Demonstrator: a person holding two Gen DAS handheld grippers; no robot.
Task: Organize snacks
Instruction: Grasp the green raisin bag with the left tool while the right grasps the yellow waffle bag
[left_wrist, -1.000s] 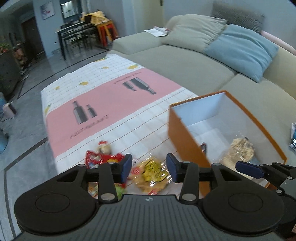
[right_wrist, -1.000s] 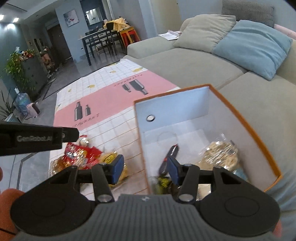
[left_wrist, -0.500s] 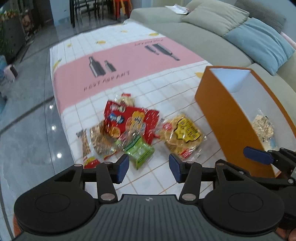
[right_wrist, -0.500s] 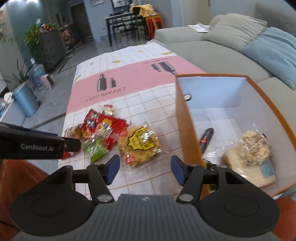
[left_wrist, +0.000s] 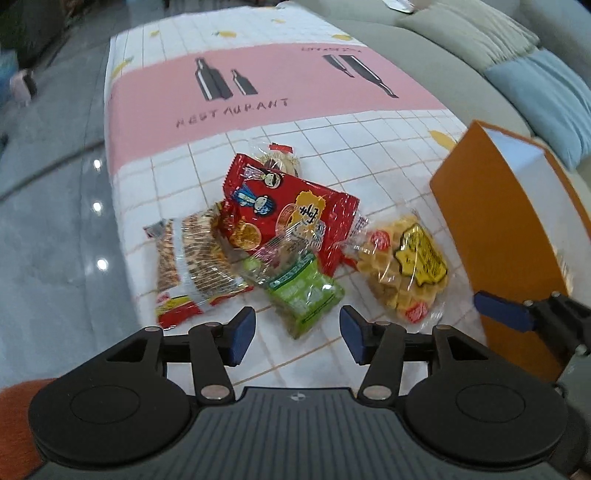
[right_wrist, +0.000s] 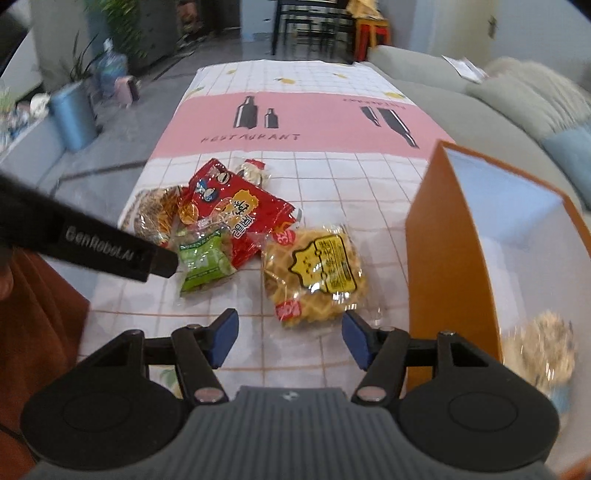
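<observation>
A pile of snacks lies on the checked tablecloth (left_wrist: 369, 140): a red bag (left_wrist: 291, 210), a green packet (left_wrist: 303, 291), a clear cracker pack (left_wrist: 199, 258) and a yellow waffle pack (left_wrist: 406, 266). My left gripper (left_wrist: 297, 334) is open and empty, just short of the green packet. My right gripper (right_wrist: 290, 339) is open and empty, just short of the waffle pack (right_wrist: 317, 273). The orange box (right_wrist: 443, 258) stands to the right, with a wrapped snack (right_wrist: 543, 350) inside.
A grey sofa (left_wrist: 424, 48) with a blue cushion (left_wrist: 546, 96) runs along the right. The tiled floor (left_wrist: 48, 206) drops off left of the table edge. My left gripper's side (right_wrist: 92, 243) crosses the right wrist view at left.
Both grippers have pulled back from the orange box and swung left and down over the snack pile. Both stay open, the right opened wider.
</observation>
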